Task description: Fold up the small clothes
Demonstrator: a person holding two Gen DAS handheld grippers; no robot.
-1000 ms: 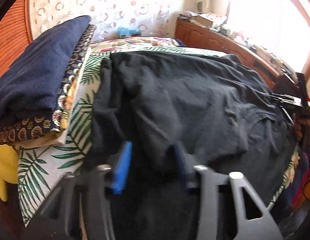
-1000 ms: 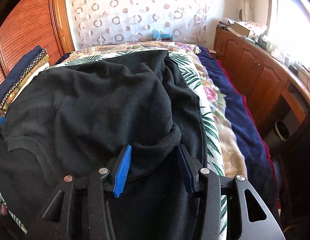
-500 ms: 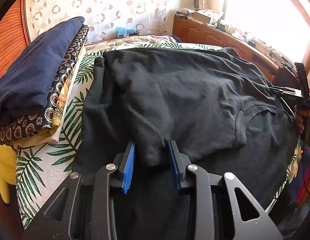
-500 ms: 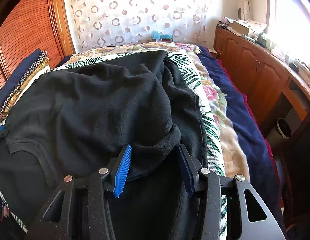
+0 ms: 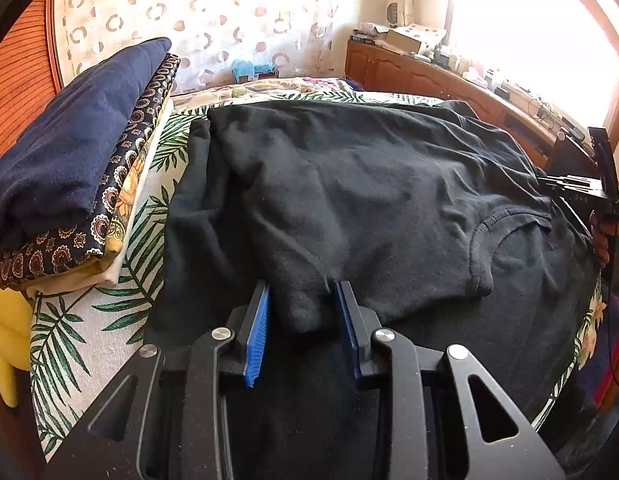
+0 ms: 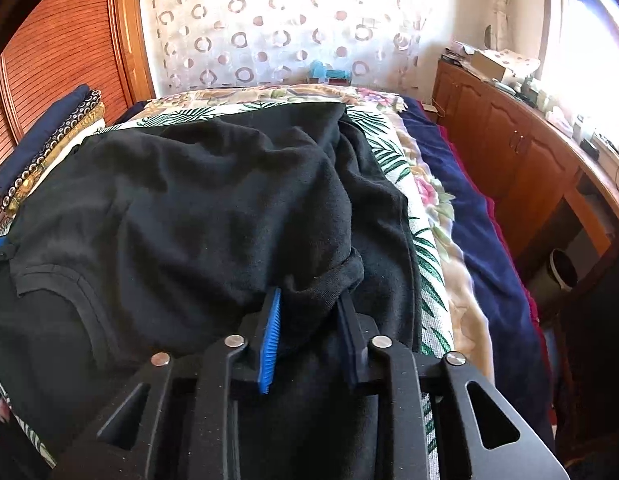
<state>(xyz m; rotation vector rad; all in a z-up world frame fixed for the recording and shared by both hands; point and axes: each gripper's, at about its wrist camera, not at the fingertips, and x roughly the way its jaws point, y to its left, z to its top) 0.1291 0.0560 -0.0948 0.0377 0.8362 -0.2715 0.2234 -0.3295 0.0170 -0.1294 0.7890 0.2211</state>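
Note:
A black T-shirt (image 5: 369, 200) lies spread on a palm-leaf bedsheet (image 5: 89, 320), its neck opening (image 5: 505, 236) toward the right. My left gripper (image 5: 303, 300) is shut on a bunched fold of the shirt's near left edge. In the right wrist view the same shirt (image 6: 197, 208) covers the bed, and my right gripper (image 6: 311, 304) is shut on a rolled fold of its right edge. The right gripper's body also shows in the left wrist view (image 5: 601, 184) at the far right.
A stack of folded cloths (image 5: 73, 152) with a navy one on top sits at the left on the bed. A yellow item (image 5: 5, 320) lies beside it. Wooden cabinets (image 6: 521, 152) run along the right wall, and a white bin (image 6: 561, 276) stands on the floor.
Both grippers have closed on the shirt folds, the left first and the right in the last half second. The folded layer has been drawn slightly toward me.

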